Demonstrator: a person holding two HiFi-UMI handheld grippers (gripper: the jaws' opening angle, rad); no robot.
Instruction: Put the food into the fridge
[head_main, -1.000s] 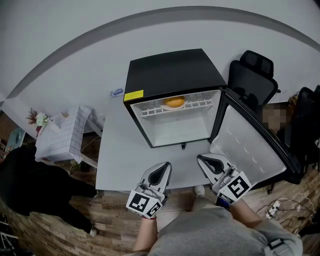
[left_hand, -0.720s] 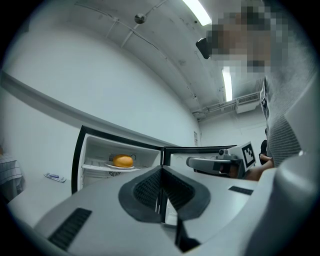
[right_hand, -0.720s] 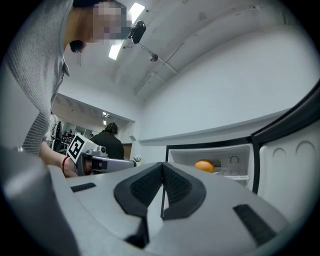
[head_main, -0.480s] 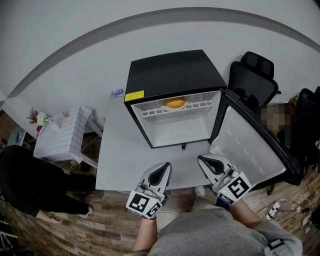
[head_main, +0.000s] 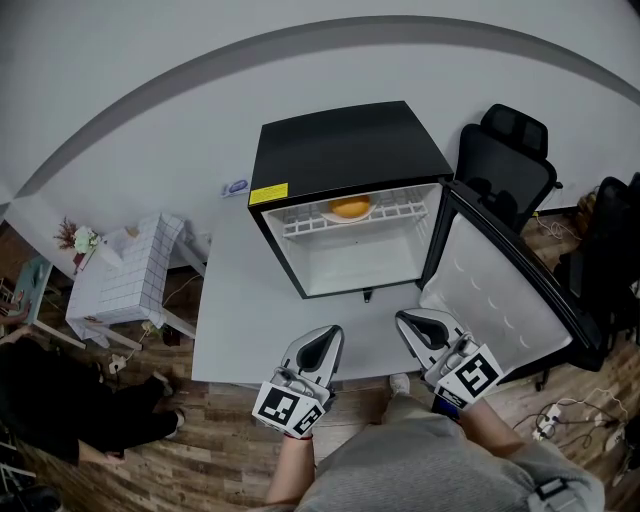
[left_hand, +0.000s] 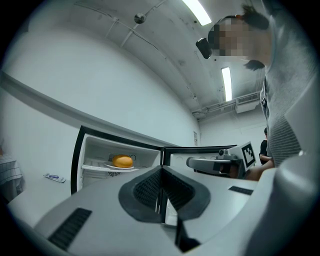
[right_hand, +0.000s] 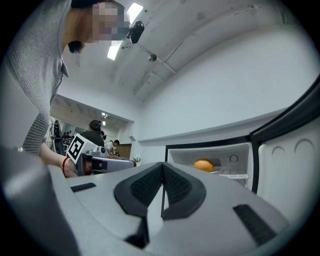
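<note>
A small black fridge stands on the grey table with its door swung open to the right. On its upper wire shelf lies an orange bun on a white plate, also visible in the left gripper view as the bun and in the right gripper view as the bun. My left gripper hovers at the table's near edge, shut and empty. My right gripper sits beside it, in front of the open door, shut with nothing in it. Both point toward the fridge.
A black office chair stands behind the fridge door. A white gridded side table is at the left on the wooden floor. A person in dark clothes crouches at lower left. A small blue-white packet lies on the table left of the fridge.
Both grippers have kept still. The person in dark clothes at the left has shifted lower. The blurred patch by the chair at the right is gone.
</note>
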